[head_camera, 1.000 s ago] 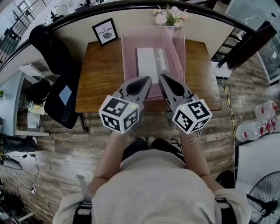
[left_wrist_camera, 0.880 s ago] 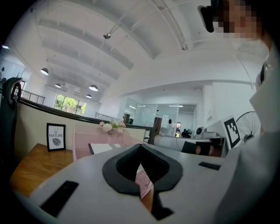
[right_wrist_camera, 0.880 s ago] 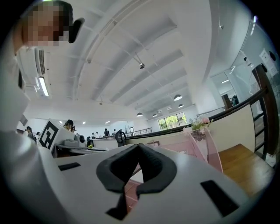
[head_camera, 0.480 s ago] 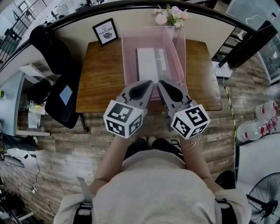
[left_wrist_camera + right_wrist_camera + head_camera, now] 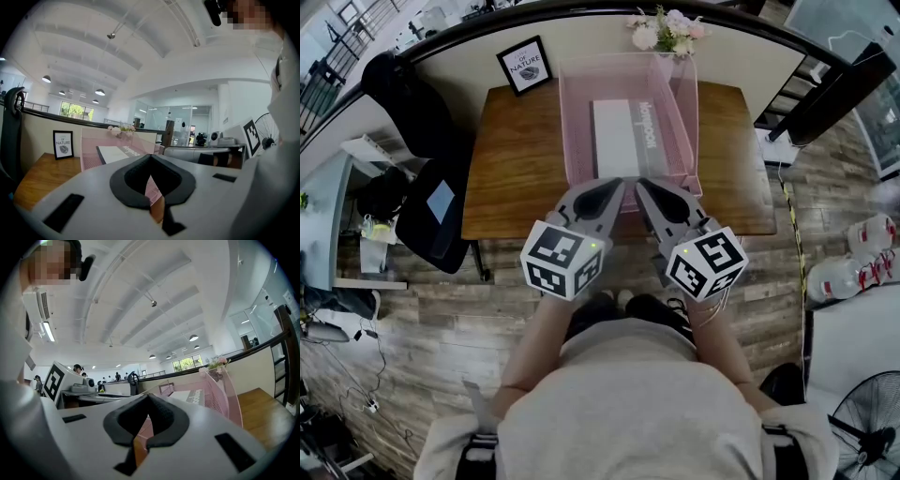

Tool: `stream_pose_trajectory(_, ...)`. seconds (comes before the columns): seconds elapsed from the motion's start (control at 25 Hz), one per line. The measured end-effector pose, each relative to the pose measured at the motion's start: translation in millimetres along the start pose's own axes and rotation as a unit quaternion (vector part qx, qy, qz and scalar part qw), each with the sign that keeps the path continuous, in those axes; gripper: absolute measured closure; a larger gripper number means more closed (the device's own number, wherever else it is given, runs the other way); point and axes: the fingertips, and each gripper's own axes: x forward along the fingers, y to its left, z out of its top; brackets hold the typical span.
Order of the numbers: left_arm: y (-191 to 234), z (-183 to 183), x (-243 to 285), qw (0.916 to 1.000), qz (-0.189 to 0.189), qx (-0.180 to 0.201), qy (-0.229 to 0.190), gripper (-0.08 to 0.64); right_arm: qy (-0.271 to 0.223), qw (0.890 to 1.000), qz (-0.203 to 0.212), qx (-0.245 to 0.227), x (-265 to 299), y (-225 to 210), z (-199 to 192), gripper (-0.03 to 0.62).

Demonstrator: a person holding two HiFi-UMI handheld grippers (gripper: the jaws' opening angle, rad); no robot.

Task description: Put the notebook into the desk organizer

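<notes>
**Q:** Jaws?

**A:** Left gripper point(image 5: 150, 159) and right gripper point(image 5: 148, 398): the pads of each are together with nothing between them. They are side by side over the near edge of the desk point(image 5: 516, 159).

**Q:** Notebook?

**A:** The notebook point(image 5: 617, 139) lies flat inside the pink organizer point(image 5: 569, 122), and neither gripper touches it. The task looks complete.

**Q:** Hazards?

**A:** The tips are just beside the organizer's front wall. A forward nudge would likely slide the light organizer towards the frame point(image 5: 525, 67) and flowers point(image 5: 666, 33) behind it. A careless drop of either hand could knock the desk edge.
</notes>
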Motion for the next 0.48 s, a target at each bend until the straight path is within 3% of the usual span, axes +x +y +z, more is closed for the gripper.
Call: stream_pose_trajectory(0.48, 3.5, -8.6, 1.0, 0.9997, -0.01, -0.022, 0.007, 0.549, 0.003, 1.0, -0.009, 0.001, 0.4, -2.5, -8.7, 0.583)
